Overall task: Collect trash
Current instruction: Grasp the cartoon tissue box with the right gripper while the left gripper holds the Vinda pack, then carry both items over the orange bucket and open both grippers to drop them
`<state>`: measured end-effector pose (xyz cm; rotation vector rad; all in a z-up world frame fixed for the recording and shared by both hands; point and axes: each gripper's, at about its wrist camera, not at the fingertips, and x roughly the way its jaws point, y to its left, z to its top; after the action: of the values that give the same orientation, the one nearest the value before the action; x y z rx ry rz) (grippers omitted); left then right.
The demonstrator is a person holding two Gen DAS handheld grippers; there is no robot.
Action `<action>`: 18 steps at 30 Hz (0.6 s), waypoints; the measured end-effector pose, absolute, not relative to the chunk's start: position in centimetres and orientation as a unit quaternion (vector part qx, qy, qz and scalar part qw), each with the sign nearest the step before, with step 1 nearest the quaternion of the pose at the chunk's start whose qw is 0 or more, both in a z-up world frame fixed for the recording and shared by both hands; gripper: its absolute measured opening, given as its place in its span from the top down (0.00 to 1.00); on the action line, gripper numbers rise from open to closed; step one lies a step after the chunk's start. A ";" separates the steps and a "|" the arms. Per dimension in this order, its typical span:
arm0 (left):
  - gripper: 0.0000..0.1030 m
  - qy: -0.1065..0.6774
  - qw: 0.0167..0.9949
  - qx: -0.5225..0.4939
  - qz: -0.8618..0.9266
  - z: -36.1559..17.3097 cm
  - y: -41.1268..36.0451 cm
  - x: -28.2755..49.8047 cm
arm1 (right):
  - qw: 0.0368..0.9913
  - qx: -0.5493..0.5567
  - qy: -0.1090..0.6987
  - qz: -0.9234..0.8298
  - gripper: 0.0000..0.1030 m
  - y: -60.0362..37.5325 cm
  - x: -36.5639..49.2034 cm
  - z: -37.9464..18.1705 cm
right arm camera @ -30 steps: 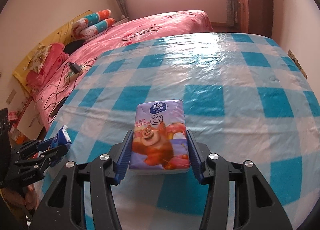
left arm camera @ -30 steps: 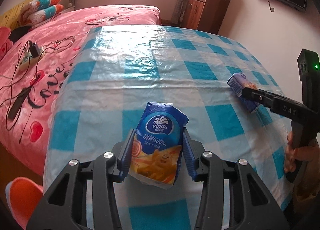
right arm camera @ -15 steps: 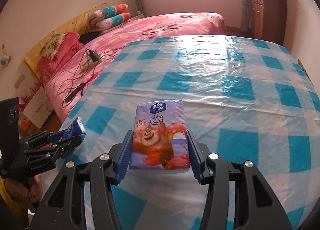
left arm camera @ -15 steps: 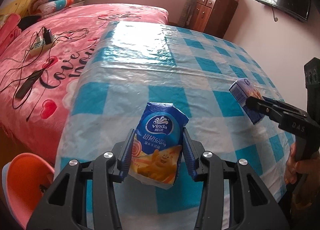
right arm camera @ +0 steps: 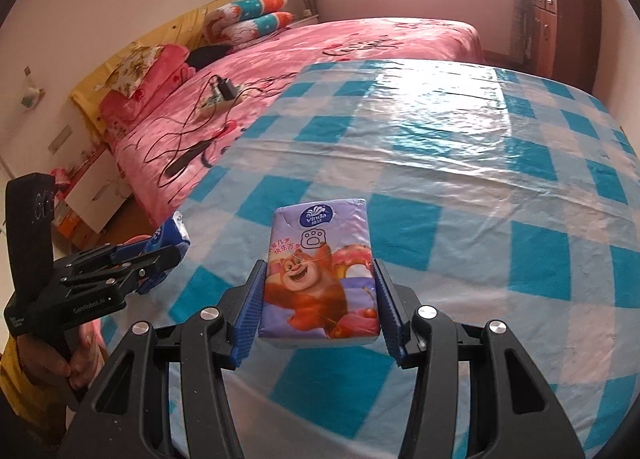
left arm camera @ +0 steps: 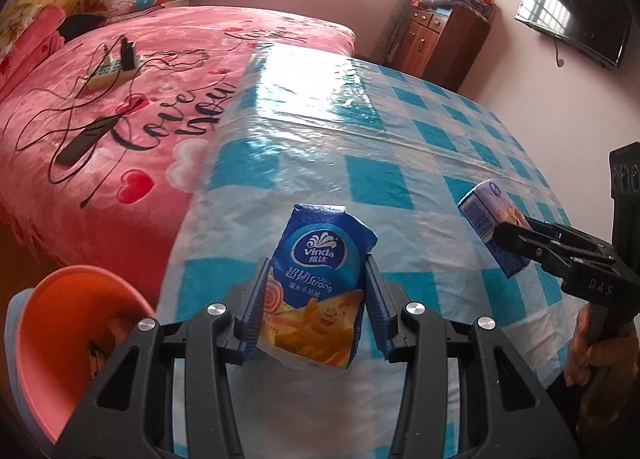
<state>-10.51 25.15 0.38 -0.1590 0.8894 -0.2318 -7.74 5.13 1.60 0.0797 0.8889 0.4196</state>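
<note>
Left gripper point(left arm camera: 316, 303) clamped on a blue Vinda tissue pack point(left arm camera: 320, 279), crumpled and part-empty, pinched at its sides by the blue pads point(left arm camera: 256, 307); right gripper point(right arm camera: 318, 295) closed likewise on a purple Vinda tissue pack point(right arm camera: 320, 271) printed with a cartoon bear, fuller and squarer. Both packs held clear above the blue-checked plastic tablecloth point(right arm camera: 500, 179), nothing else lying on it.

Judged to be the carry to the bin: best done with both grips kept firm and level — the soft blue pack looked likely to slip if squeezed less; release only once each pack hung right over the orange bin point(left arm camera: 68, 323), left one first, being nearer, so as not to cross hands.

Seen only in the left wrist view: the orange bin, low at the left beside the table edge and below the pink bedspread point(left arm camera: 120, 119), plus the wall television point(left arm camera: 576, 15). Shown only in the right wrist view: the bear print and full face of the purple pack, the yellow headboard point(right arm camera: 160, 39), and the far right side of the cloth — no bin there.
</note>
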 end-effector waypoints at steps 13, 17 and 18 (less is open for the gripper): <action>0.55 0.428 0.894 -0.114 -0.063 -0.1 31.4 -13.4 | 0.866 -0.001 0.428 0.257 0.49 11.3 -9.1 2.6; 0.55 0.427 0.895 -0.125 -0.046 -0.3 33.6 -14.2 | 0.857 -0.018 0.433 0.278 0.49 13.9 -9.3 2.5; 0.55 0.427 0.894 -0.127 -0.041 -0.4 34.2 -14.4 | 0.855 -0.020 0.434 0.283 0.49 14.4 -9.4 2.4</action>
<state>-14.36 34.19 -0.42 -0.2642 0.8847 -0.0846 -9.36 14.39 2.44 -0.0424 0.9125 0.5948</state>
